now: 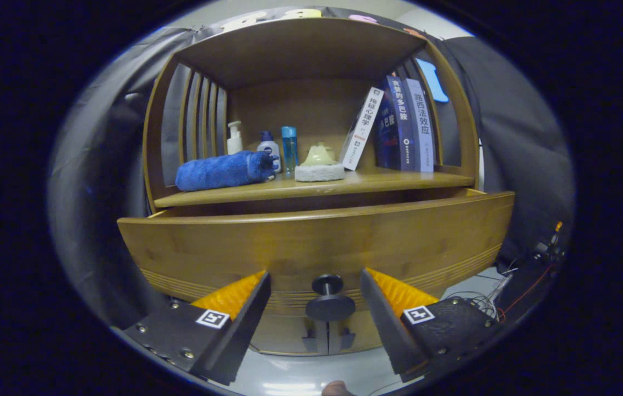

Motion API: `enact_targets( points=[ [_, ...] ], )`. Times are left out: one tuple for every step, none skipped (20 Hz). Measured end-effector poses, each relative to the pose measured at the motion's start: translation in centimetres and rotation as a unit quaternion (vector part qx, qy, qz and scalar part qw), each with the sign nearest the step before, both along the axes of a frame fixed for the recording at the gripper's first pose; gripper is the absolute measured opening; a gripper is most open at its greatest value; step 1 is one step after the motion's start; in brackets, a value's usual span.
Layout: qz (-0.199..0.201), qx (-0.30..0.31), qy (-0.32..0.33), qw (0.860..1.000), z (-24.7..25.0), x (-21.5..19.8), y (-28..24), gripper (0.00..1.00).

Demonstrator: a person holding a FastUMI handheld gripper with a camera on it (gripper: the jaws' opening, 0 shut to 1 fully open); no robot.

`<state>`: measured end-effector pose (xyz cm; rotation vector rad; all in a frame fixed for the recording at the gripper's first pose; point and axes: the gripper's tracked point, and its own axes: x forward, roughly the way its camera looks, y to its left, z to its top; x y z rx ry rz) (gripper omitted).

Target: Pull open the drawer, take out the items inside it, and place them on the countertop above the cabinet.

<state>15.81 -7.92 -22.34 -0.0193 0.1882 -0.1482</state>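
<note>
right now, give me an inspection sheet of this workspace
surface: wooden countertop above the drawer, under a shelf hood with slatted sides.
job's things: drawer stands pulled out a little; its inside is hidden. Round knob sits on the drawer front.
clutter: rolled blue towel, pump bottle, two more bottles, a pale object on a white pad, one leaning book and upright books.
grippers: gripper has its jaws open either side of the knob, not touching it.
cables: loose wires on the floor beside the cabinet.
surroundings: black cloth wall behind and beside the cabinet.
</note>
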Motion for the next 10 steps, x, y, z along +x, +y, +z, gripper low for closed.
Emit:
enact_targets(
  points=[
    [-0.001, 0.007, 0.004, 1.000, -0.1, 0.5, 0.1, 0.99],
    [-0.001, 0.014, 0.009, 1.000, -0.1, 0.9, 0.1, 0.99],
    [-0.001, 0.022, 0.010, 1.000, 0.0, 1.4, 0.1, 0.99],
    [-0.001, 0.026, 0.014, 1.000, 0.0, 2.0, 0.0, 0.99],
    [0.000, 0.022, 0.016, 1.000, 0.0, 2.4, 0.0, 0.99],
    [0.001, 0.020, 0.017, 1.000, -0.1, 3.0, -0.1, 0.99],
    [0.001, 0.022, 0.017, 1.000, -0.1, 3.4, -0.1, 0.99],
    [0.000, 0.024, 0.018, 1.000, -0.1, 3.9, -0.1, 0.99],
    [0.000, 0.026, 0.021, 0.999, -0.1, 4.2, -0.1, 0.99],
    [0.000, 0.030, 0.020, 0.999, -0.1, 4.6, -0.1, 0.99]
  ],
)
